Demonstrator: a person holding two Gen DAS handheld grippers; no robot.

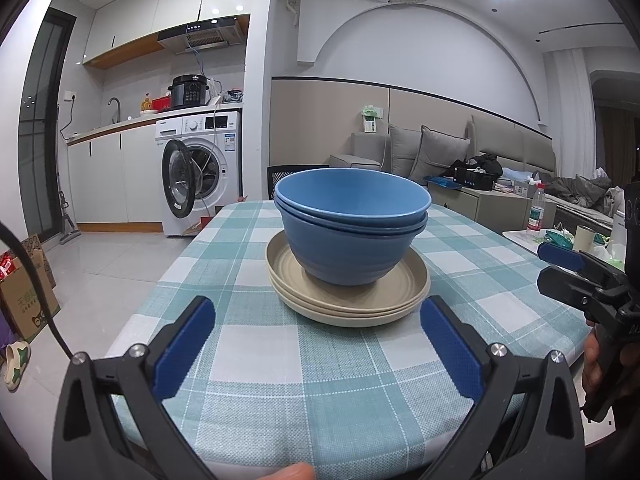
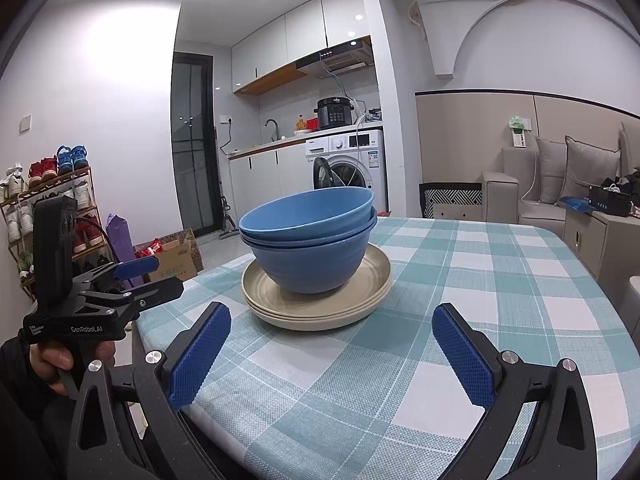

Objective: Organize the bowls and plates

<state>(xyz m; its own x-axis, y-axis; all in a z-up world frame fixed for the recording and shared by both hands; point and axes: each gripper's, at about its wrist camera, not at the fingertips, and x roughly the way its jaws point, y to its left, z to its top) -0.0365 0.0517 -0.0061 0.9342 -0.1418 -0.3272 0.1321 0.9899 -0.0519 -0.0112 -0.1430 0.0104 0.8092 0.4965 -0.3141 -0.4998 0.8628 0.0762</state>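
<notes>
Sitting nested one inside the other, the blue bowls (image 1: 352,228) rest on a stack of beige plates (image 1: 348,292), which lies near the middle of the table (image 1: 340,392) with its teal-and-white checked cloth. From how things lie, the sorting looks finished or nearly so. The upper bowl sits slightly askew in the lower one, its rim tipped a little to one side.

Both claws hang back from the stack, touching nothing. The left claw (image 1: 318,344) is spread wide and empty, aimed at the near plate edge; the right claw (image 2: 332,350) is likewise spread wide and holds nothing, off to the other side.

The risk, as I judge it, lies in the tall, smooth pile: a claw brushing the bowl wall on approach could slide the bowls across the top plate or tip them off. Gripping only the thin plate rim to shift the whole stack could let it slip and topple everything.
</notes>
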